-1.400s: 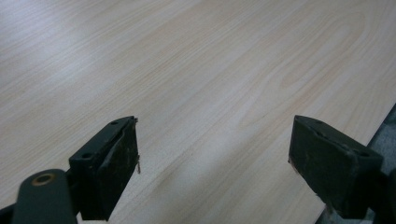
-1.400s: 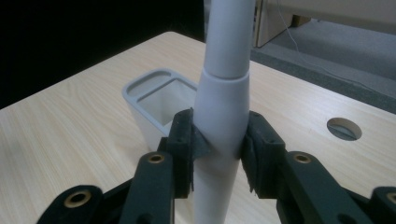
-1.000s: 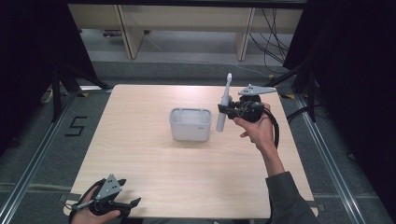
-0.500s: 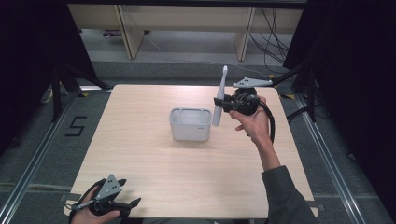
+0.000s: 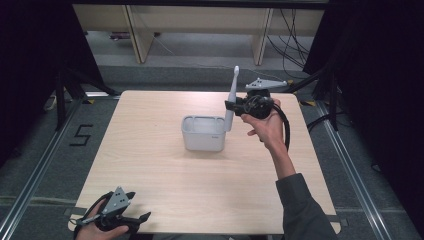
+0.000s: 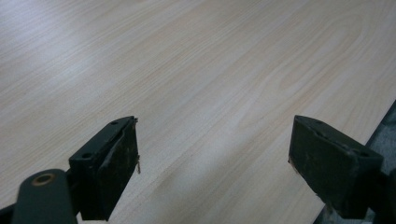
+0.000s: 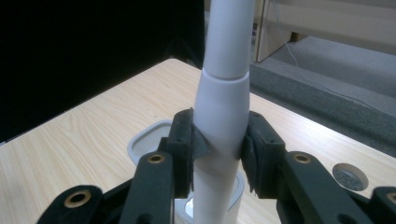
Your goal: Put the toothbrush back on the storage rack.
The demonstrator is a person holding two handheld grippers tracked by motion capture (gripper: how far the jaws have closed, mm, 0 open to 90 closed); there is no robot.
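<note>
My right gripper (image 5: 231, 106) sits past the centre of the wooden table (image 5: 150, 165), toward two o'clock from the middle in the high view, and its jaws are clamped tight on the thick white handle of an electric toothbrush (image 5: 232, 97). In the right gripper view the two black pads press the toothbrush (image 7: 223, 116) from either side just below the seam where the narrower neck joins the body, with no gap left between pad and plastic. The brush stands almost upright, leaning slightly, its small head at twelve o'clock above my grip and its lower end down at the right-hand rim of a pale grey rectangular bin (image 5: 202, 134); I cannot tell whether that end touches the bin's wall or floor. The bin (image 7: 149, 142) shows directly behind and beneath the handle in the right gripper view, its rounded rim open to the top. A round grey cable port (image 7: 348, 174) is set in the tabletop at four o'clock from the handle there. My left gripper (image 5: 142, 218) rests low at the near edge of the table, at about seven o'clock from the bin and well apart from it. Its jaws are spread wide with nothing between them, and the left gripper view shows bare wood grain (image 6: 210, 84) beyond.
</note>
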